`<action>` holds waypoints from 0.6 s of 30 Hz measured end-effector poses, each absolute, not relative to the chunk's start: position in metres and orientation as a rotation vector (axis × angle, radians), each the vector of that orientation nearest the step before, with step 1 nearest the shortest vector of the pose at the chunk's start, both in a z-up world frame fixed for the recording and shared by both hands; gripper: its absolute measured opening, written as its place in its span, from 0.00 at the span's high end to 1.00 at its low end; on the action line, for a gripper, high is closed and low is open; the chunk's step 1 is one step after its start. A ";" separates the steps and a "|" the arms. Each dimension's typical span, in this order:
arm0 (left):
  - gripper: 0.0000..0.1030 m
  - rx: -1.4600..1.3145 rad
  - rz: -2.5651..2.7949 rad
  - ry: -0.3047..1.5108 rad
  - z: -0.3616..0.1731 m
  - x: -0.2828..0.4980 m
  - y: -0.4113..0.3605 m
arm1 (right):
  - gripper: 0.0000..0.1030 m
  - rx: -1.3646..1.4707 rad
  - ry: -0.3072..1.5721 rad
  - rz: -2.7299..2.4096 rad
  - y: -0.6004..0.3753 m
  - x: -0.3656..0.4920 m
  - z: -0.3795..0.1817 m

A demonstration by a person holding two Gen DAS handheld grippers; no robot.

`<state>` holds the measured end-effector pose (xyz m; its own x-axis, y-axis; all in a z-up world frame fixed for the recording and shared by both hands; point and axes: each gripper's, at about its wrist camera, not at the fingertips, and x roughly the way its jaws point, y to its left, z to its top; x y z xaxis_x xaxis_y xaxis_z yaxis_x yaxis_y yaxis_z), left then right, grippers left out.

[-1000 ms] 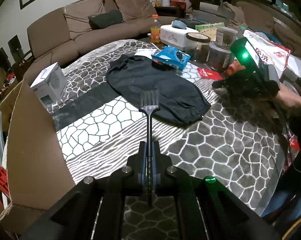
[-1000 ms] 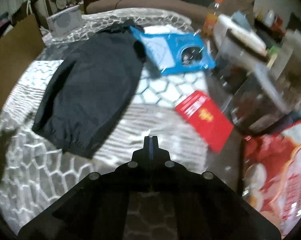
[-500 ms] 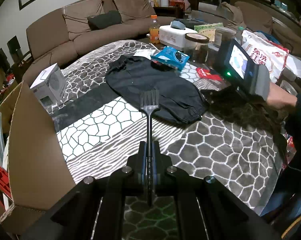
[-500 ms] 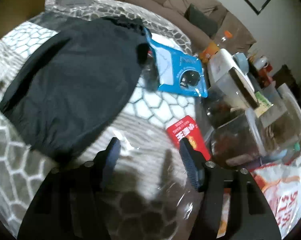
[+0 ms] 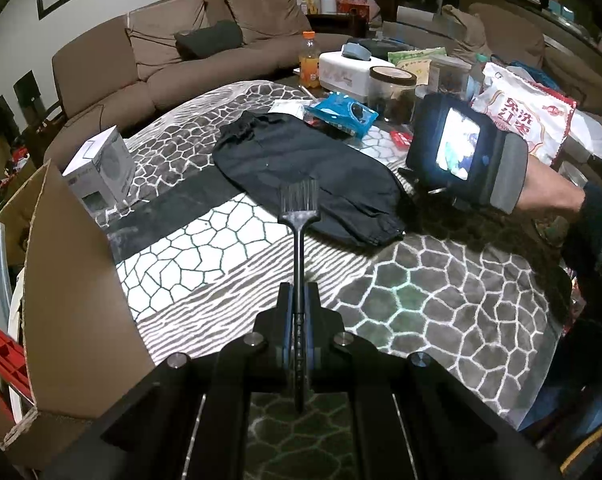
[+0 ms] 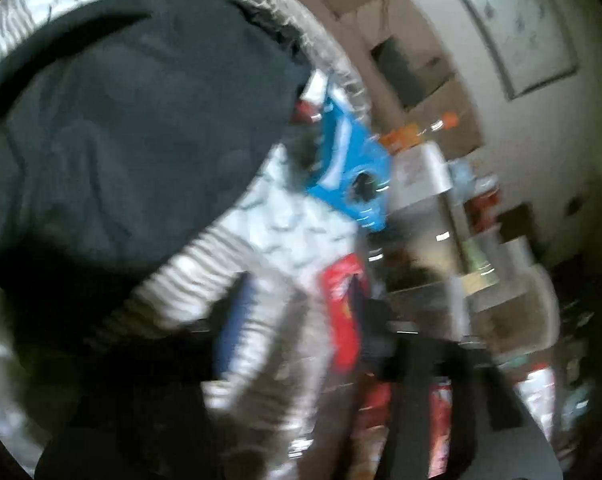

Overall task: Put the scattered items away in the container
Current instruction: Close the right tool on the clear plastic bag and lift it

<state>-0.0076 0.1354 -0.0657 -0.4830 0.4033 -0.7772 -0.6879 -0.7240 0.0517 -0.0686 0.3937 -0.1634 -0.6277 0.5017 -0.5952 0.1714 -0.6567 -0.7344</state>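
Observation:
My left gripper (image 5: 299,300) is shut on the thin handle of a black brush (image 5: 299,200), which sticks out over the patterned tablecloth (image 5: 421,288). A black garment (image 5: 301,168) lies spread on the cloth beyond it. The right gripper's lit screen (image 5: 459,148) hovers at the garment's right end, held by a hand. In the blurred right wrist view, my right gripper (image 6: 301,320) is rolled sideways and its jaws are opening over bare cloth, with nothing between them. The black garment (image 6: 121,140) fills the left, a blue packet (image 6: 349,176) lies ahead, and a red packet (image 6: 341,292) lies by the right finger.
An open cardboard box (image 5: 69,280) stands at the table's left edge, with a white carton (image 5: 101,172) behind it. Jars (image 5: 393,88), an orange bottle (image 5: 309,60), a white appliance (image 5: 341,68) and a snack bag (image 5: 521,108) crowd the far right. A sofa (image 5: 161,60) lies beyond.
The right gripper went from shut to open, rolled sideways and moved left and down toward the garment's end. My left gripper and the brush have not moved.

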 end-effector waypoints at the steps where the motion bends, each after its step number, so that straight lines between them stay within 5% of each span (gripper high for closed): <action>1: 0.95 -1.028 2.207 0.475 -0.066 -0.008 0.135 | 0.28 -1.262 -1.107 2.413 0.403 -0.073 -0.159; 3: 0.95 -1.027 2.206 0.473 -0.065 -0.008 0.135 | 0.20 -1.327 -0.925 2.502 0.423 -0.080 -0.152; 7: 0.95 -1.028 2.202 0.470 -0.065 -0.008 0.135 | 0.22 -1.529 -0.420 2.681 0.467 -0.096 -0.145; 10: 0.95 -1.034 2.200 0.475 -0.067 -0.009 0.137 | 0.41 -1.614 -0.148 2.748 0.482 -0.101 -0.147; 11: 0.95 -1.037 2.199 0.476 -0.068 -0.009 0.138 | 0.65 -1.623 -0.132 2.752 0.479 -0.102 -0.147; 13: 0.95 -1.041 2.197 0.478 -0.069 -0.009 0.139 | 0.85 -1.643 -0.112 2.753 0.473 -0.106 -0.146; 18: 0.95 -1.040 2.193 0.482 -0.069 -0.008 0.138 | 0.92 -1.660 0.038 2.802 0.464 -0.110 -0.135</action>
<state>-0.0077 0.1382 -0.0690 -0.4698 0.4023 -0.7857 -0.6947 -0.7177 0.0479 -0.1095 0.4641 -0.1350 -0.4753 -0.1110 -0.8728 0.0874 -0.9931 0.0787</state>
